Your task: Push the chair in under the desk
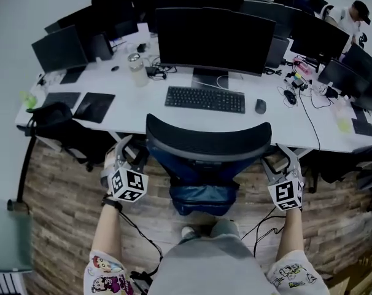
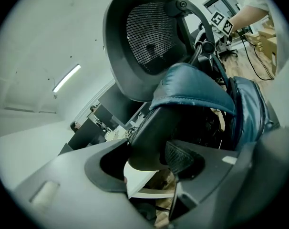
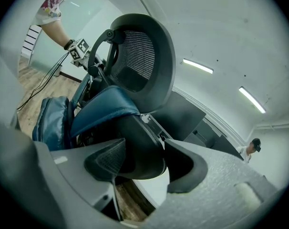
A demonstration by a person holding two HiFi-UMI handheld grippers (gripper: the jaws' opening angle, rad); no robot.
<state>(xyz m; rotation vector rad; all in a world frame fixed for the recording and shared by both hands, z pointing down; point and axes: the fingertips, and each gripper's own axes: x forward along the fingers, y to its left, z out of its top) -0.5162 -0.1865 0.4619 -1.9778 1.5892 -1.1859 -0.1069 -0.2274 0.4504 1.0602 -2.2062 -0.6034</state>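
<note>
A: Where's the chair (image 1: pixel 207 141)?
B: Against the desk's (image 1: pixel 137 106) near edge, facing the keyboard (image 1: pixel 205 99).
A: And the grippers?
B: The left gripper (image 1: pixel 126 149) clamps the left armrest (image 2: pixel 149 132); the right gripper (image 1: pixel 278 155) clamps the right armrest (image 3: pixel 135 142)

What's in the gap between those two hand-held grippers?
The head view shows the office chair, with a blue bag on its back, between the left hand-held gripper and right hand-held gripper.
</note>
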